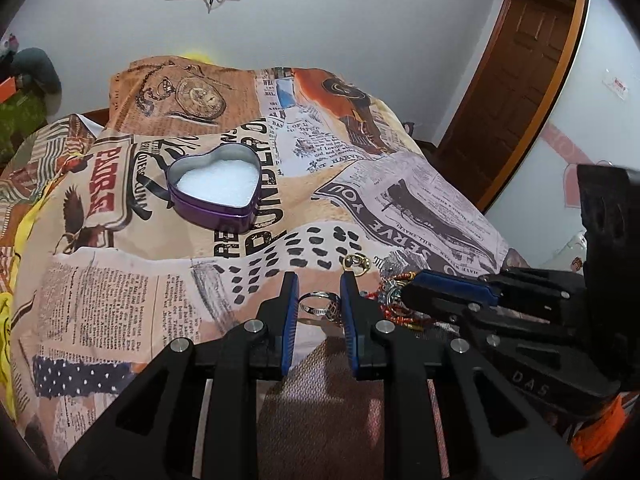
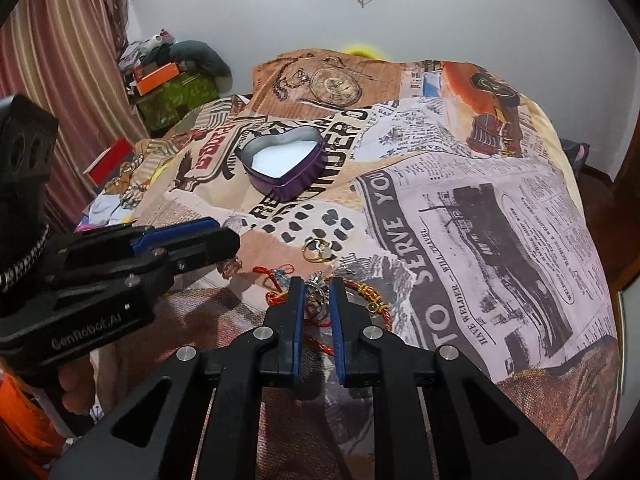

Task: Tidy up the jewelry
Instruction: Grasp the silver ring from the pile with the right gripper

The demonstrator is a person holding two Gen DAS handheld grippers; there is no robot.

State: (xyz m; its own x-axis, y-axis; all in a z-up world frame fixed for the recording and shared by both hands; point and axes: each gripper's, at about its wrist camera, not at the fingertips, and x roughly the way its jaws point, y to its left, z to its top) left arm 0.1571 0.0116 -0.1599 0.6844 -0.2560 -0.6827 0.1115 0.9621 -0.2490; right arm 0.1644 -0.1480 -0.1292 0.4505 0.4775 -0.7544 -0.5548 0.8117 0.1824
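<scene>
Both grippers are black plastic with blue pads lining the fingers and round silver screws at the linkage joints. The left gripper (image 2: 188, 236) carries white "GenRobot.AI" lettering — the right gripper (image 1: 412, 292) shows "DAS". An orange sleeve (image 2: 24, 420) sits behind the left one.

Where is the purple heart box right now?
The heart box sits open on the printed bedspread, up the bed beyond both grippers, left of centre in both views, well apart from the jewelry pile.
</scene>
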